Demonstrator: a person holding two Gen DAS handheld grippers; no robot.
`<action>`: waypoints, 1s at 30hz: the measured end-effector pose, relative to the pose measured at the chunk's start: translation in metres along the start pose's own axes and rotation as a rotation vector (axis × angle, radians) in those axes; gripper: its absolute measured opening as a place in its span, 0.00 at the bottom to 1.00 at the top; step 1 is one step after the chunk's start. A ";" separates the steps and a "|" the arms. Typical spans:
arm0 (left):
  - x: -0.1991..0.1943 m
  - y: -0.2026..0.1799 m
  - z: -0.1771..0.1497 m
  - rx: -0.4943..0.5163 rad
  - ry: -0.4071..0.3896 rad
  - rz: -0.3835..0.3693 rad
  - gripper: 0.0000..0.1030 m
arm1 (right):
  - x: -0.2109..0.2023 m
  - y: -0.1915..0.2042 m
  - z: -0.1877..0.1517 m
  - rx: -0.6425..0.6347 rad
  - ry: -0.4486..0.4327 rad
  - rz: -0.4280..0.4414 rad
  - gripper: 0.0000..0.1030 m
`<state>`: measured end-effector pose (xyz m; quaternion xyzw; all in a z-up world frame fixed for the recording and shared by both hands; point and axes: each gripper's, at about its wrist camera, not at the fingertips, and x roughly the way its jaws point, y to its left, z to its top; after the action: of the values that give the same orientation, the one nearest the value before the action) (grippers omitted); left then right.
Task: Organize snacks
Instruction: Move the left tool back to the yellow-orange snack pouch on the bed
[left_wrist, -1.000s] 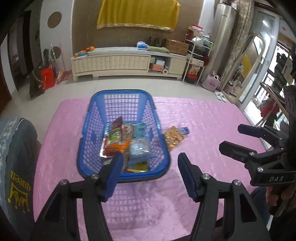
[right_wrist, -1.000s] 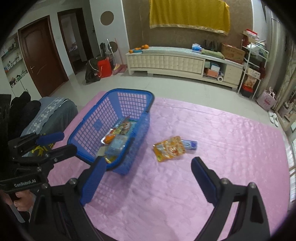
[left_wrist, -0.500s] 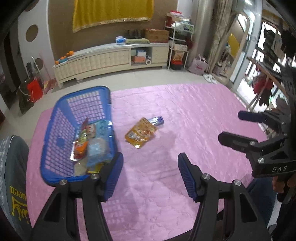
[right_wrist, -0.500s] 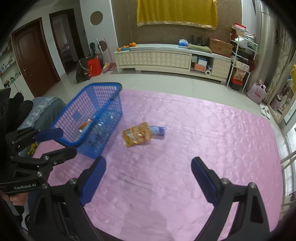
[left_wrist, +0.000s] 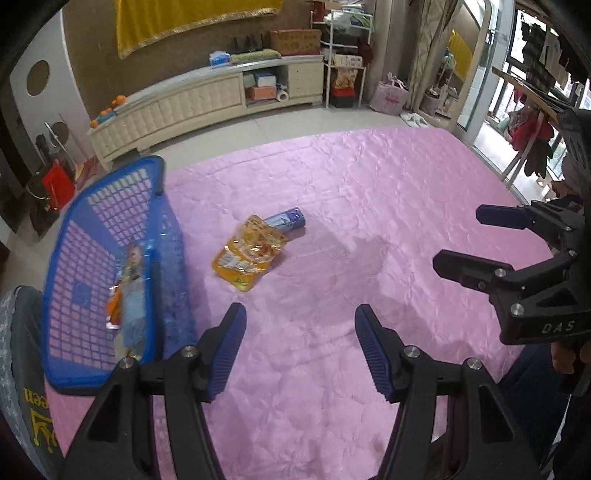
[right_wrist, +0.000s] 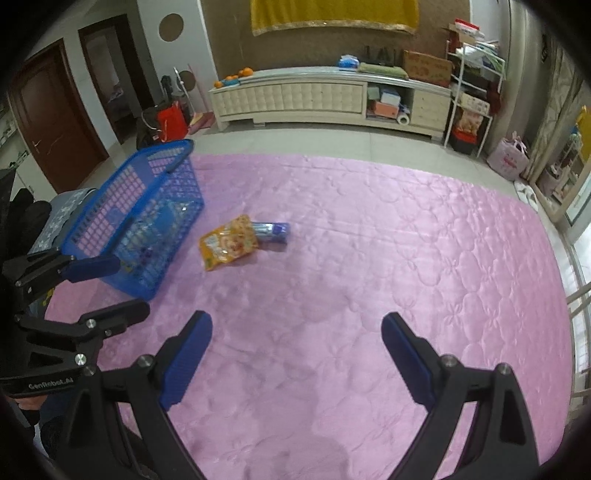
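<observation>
Basket: the blue plastic lattice basket (left_wrist: 110, 266) stood at the left edge of the pink quilted cover (left_wrist: 369, 206); several snack packets lay inside, which suggests it served as the collecting bin.
Loose snacks: the orange foil snack pouch (left_wrist: 249, 254) lay flat on the cover, just right of the basket and apart from its wall. The small blue-purple wrapped packet (left_wrist: 288, 218) touched the pouch's far corner, possibly tucked slightly under it; I could not tell which.
Why there: judged as the two items not yet sorted, left in open space where either tool could reach.
Left gripper (left_wrist: 301, 347): jaws partly apart, nothing between them, tilted down over bare cover. The pouch lay ahead and slightly left of it, near but not reached.
Right gripper (right_wrist: 297, 356): jaws wide apart, empty, likewise tilted down. The pouch and packet lay ahead and to its left, well apart from its fingertips.
Relative layout: left gripper was the nearer tool to both pouch and basket.
Judgement: approach stage; pouch was likely the next pick.
</observation>
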<state>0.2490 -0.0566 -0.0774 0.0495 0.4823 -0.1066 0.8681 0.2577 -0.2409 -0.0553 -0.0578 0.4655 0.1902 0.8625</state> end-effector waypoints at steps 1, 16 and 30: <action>0.007 0.000 0.002 0.005 0.007 -0.003 0.57 | 0.003 -0.003 0.000 0.002 0.003 -0.006 0.92; 0.093 0.008 0.041 0.061 0.138 0.111 0.72 | 0.077 -0.029 0.029 -0.069 0.083 -0.034 0.92; 0.155 0.005 0.069 0.411 0.398 0.233 0.80 | 0.121 -0.033 0.052 -0.233 0.124 0.038 0.92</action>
<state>0.3862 -0.0862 -0.1724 0.2989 0.6023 -0.0897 0.7347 0.3707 -0.2237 -0.1289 -0.1602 0.4939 0.2553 0.8156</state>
